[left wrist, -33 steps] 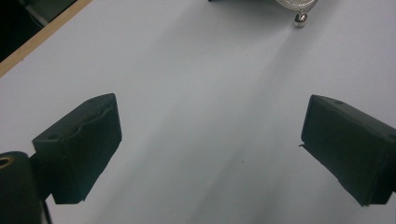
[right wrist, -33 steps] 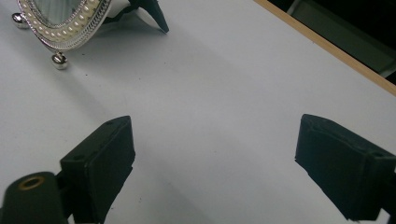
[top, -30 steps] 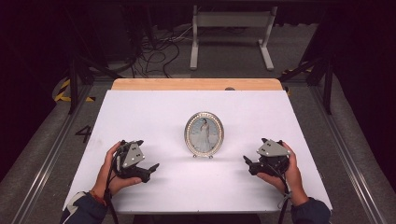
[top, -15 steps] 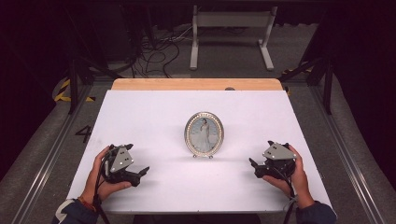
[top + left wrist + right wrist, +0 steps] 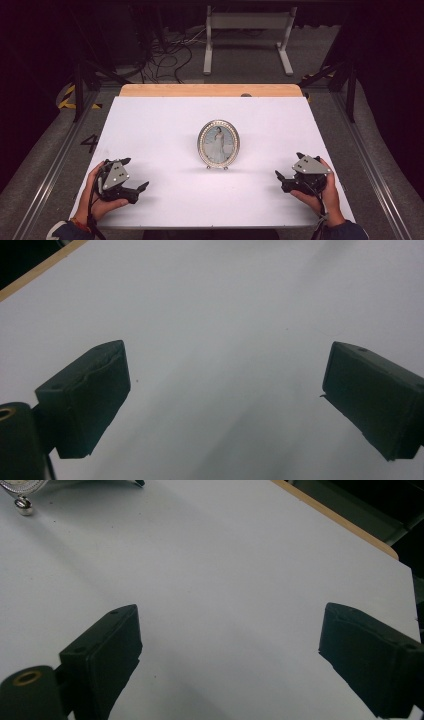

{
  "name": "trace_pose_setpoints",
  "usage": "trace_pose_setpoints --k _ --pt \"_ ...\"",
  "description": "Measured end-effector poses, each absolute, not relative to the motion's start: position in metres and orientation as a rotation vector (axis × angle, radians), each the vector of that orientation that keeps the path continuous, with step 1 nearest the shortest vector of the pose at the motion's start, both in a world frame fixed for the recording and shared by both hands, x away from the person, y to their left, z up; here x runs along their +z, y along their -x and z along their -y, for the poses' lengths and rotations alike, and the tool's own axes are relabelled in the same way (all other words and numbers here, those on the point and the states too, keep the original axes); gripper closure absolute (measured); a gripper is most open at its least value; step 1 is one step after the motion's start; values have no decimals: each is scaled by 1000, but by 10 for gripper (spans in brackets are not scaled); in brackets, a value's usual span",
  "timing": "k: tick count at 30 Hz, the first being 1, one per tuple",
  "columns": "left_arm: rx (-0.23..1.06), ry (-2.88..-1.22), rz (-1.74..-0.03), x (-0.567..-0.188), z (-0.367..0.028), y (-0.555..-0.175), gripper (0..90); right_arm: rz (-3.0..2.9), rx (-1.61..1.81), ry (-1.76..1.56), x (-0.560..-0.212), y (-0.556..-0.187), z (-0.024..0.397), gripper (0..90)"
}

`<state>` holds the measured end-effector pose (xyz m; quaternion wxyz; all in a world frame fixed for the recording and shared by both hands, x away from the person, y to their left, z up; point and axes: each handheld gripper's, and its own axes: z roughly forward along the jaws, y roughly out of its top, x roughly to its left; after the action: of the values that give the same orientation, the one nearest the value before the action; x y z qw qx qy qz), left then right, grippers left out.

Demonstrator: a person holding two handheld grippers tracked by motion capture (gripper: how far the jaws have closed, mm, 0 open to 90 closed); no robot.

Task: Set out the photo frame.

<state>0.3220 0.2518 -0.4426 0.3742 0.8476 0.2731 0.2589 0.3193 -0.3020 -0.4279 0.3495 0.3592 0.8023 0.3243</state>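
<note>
Both my left gripper (image 5: 136, 188) and right gripper (image 5: 280, 176) are wide and empty, so a careless push could topple the upright oval photo frame (image 5: 218, 143).

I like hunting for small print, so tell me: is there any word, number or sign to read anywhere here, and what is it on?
"4": a dark figure on the grey floor left of the white table, at.
Oval picture frame: a portrait of a standing figure, no lettering to be made out.
Left gripper and right gripper: no readable label on either.
Yellow and black hazard stripes on the floor: a marking, not text.
</note>
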Motion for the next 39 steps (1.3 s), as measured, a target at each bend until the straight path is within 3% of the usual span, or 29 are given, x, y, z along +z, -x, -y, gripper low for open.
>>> trace_pose_setpoints --k 25,39 --pt "602 -2027 -837 -451 -308 -319 60 -2025 904 -1038 -443 -297 343 89" --pt "588 -2056 -823 -459 -295 -316 63 -1991 909 -1083 -445 -298 343 87"
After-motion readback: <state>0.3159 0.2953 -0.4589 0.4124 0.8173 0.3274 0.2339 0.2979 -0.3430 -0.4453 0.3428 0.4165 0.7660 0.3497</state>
